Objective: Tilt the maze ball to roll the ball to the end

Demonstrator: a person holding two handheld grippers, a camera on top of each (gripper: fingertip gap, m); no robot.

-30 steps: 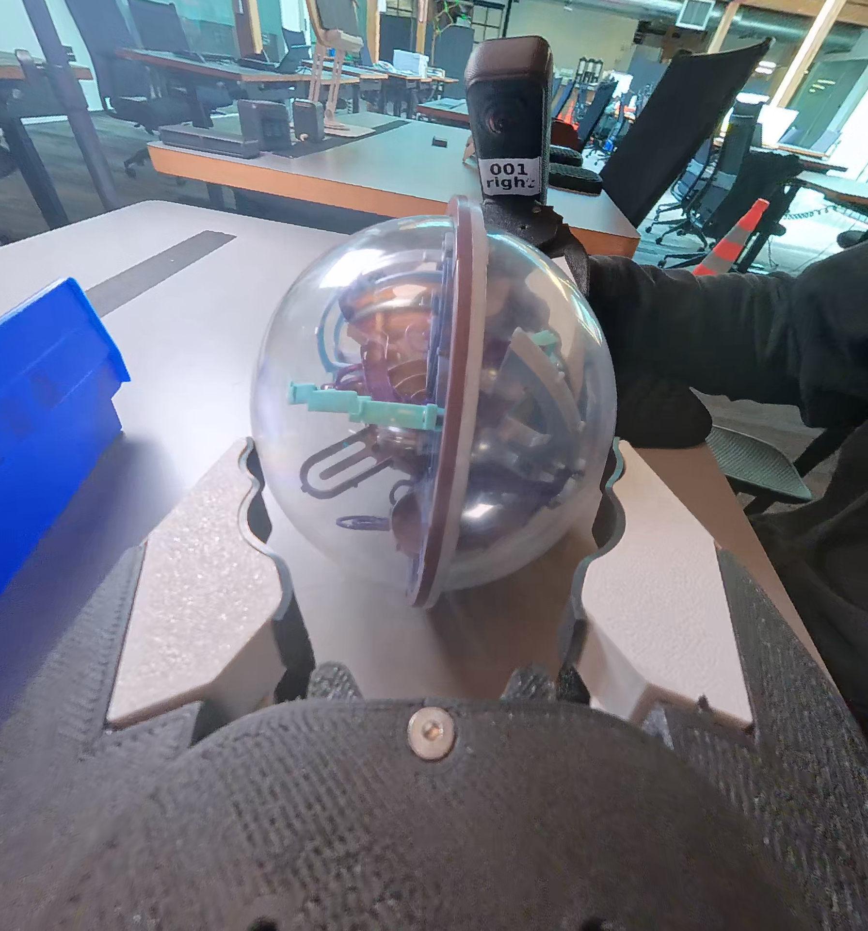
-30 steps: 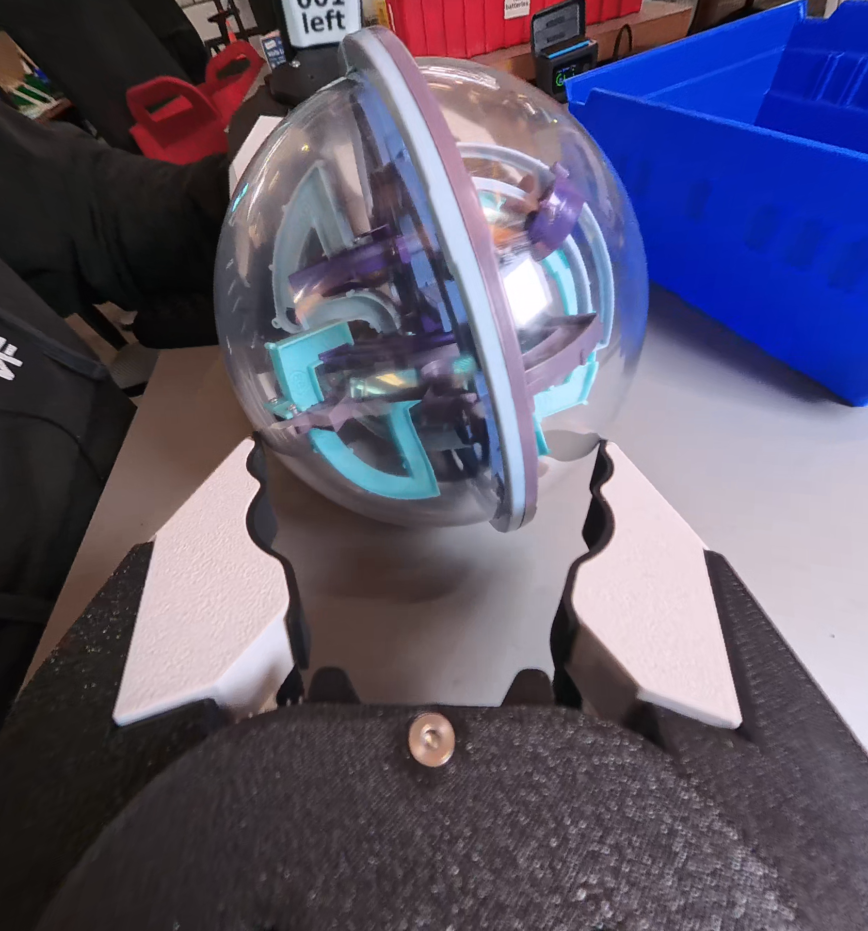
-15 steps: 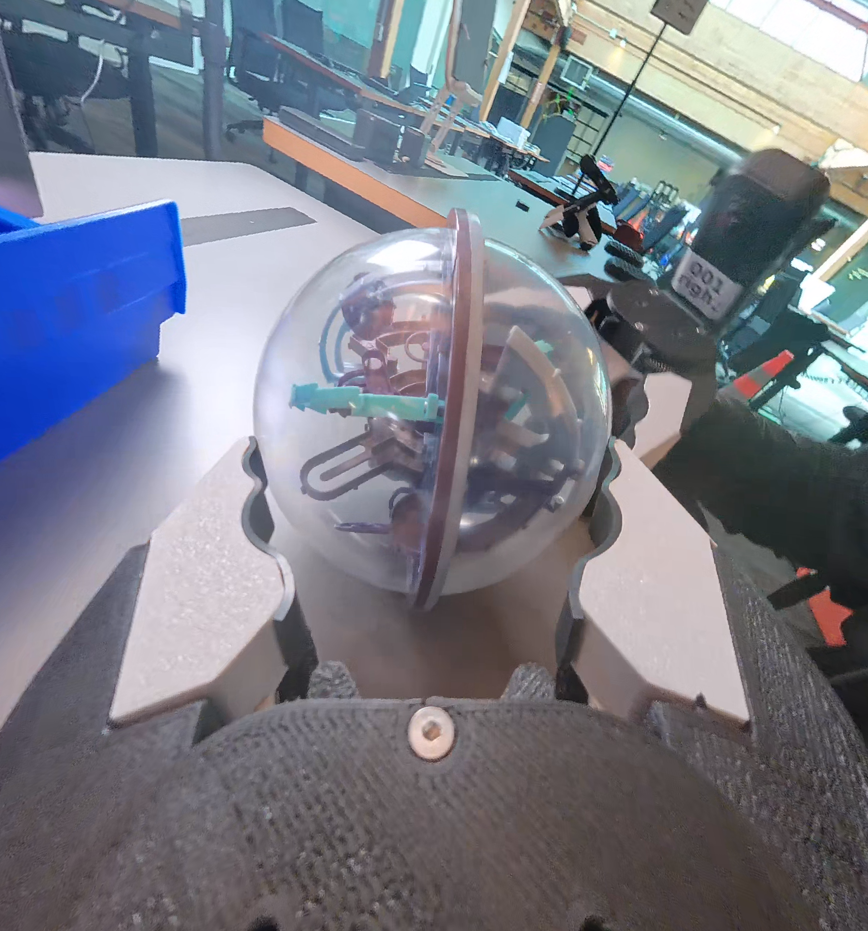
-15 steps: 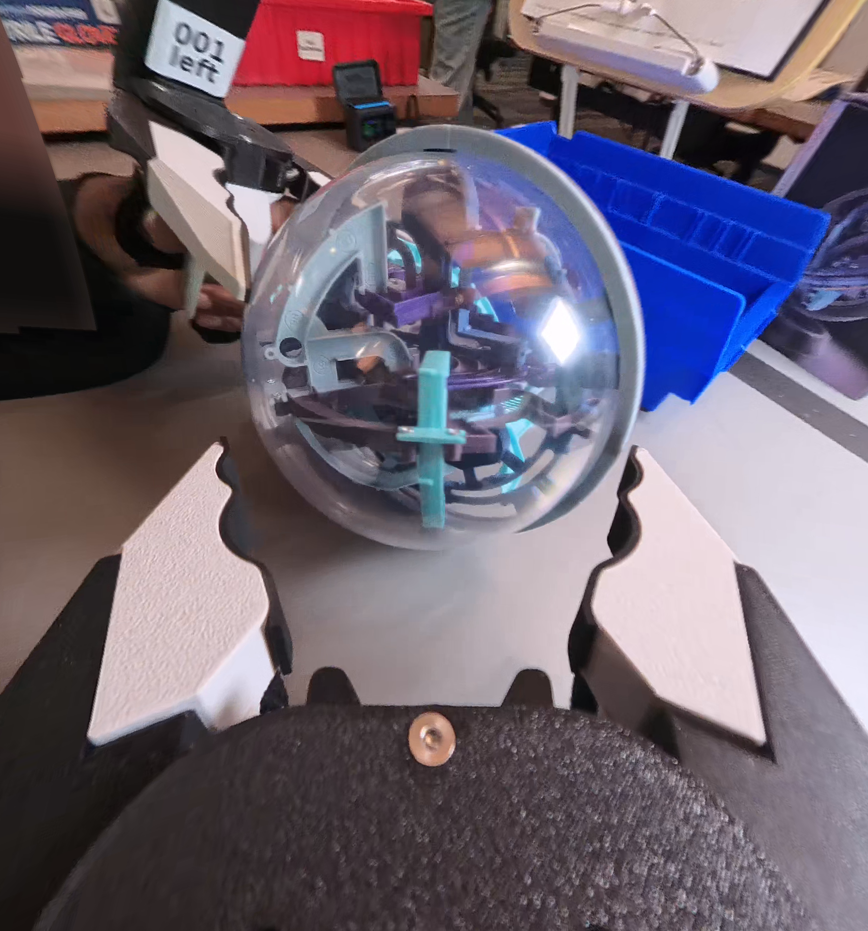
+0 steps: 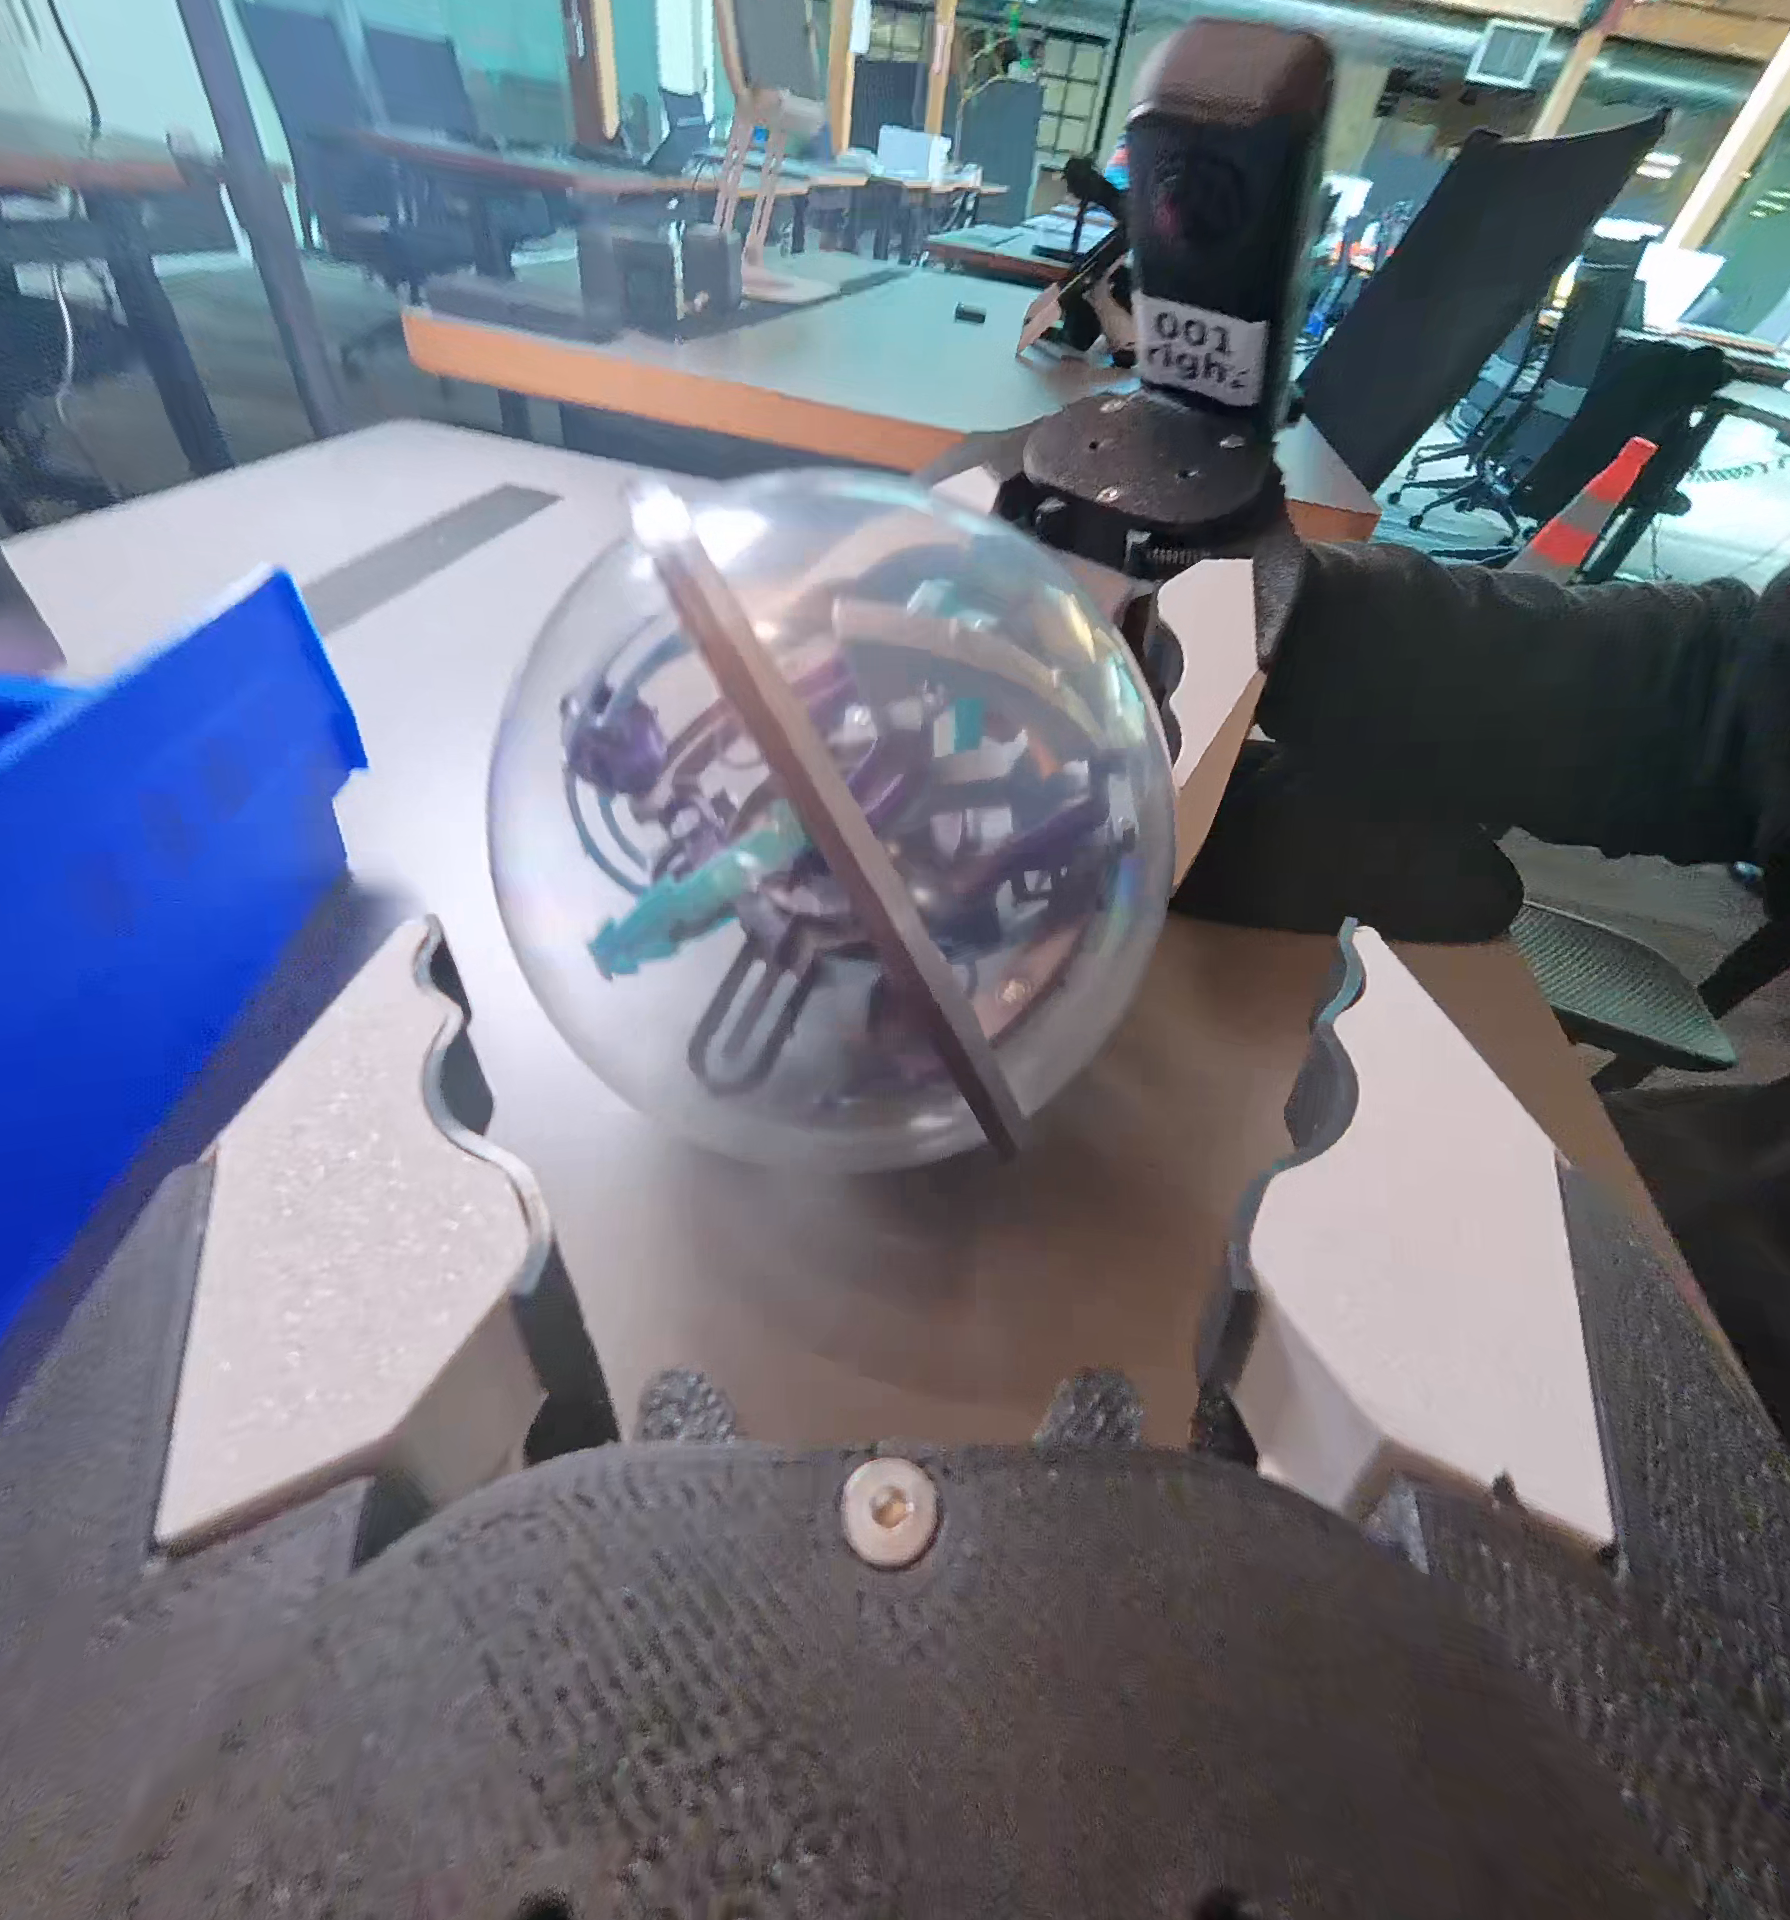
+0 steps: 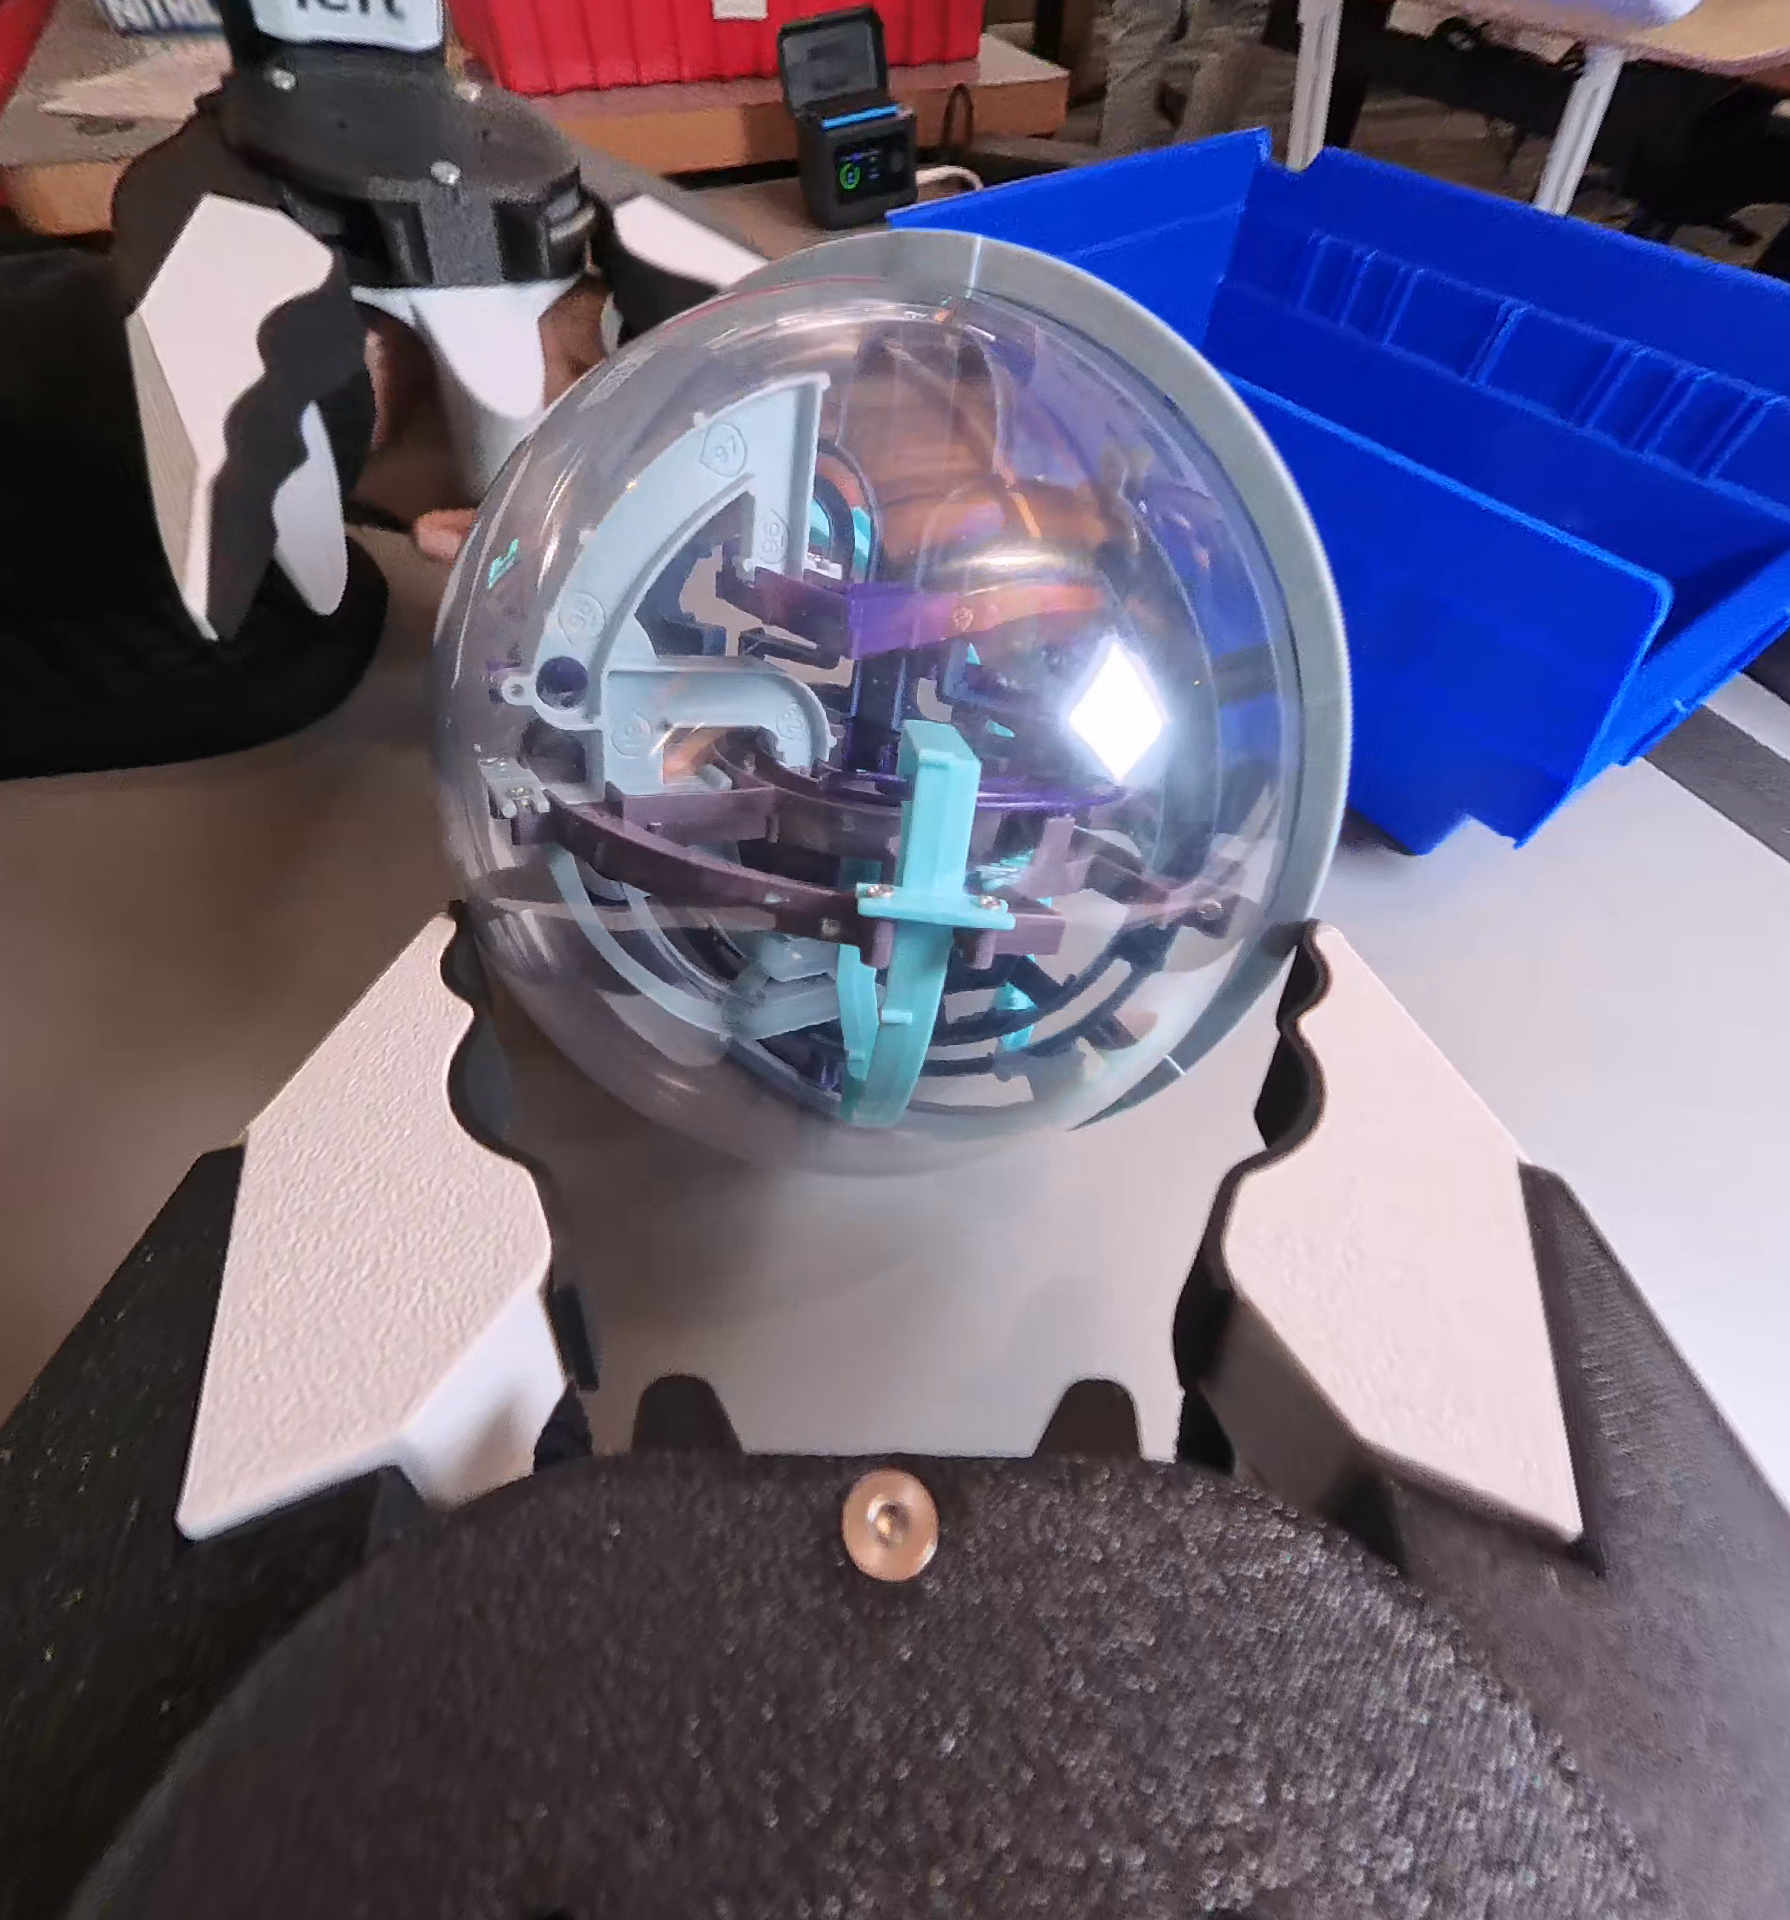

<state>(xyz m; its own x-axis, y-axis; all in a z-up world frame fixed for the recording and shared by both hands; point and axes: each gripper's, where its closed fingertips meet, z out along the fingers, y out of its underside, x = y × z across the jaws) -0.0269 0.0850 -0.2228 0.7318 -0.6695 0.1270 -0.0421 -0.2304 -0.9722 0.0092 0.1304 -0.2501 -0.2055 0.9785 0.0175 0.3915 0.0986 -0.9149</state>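
My right gripper clamps the clear maze ball on both sides; my left gripper stands wide open, touching nothing.

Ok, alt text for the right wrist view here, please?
A clear maze ball with teal, purple and grey tracks sits on a pale table between the right gripper's spread white fingers. The left gripper is behind it, a blue bin to the right.
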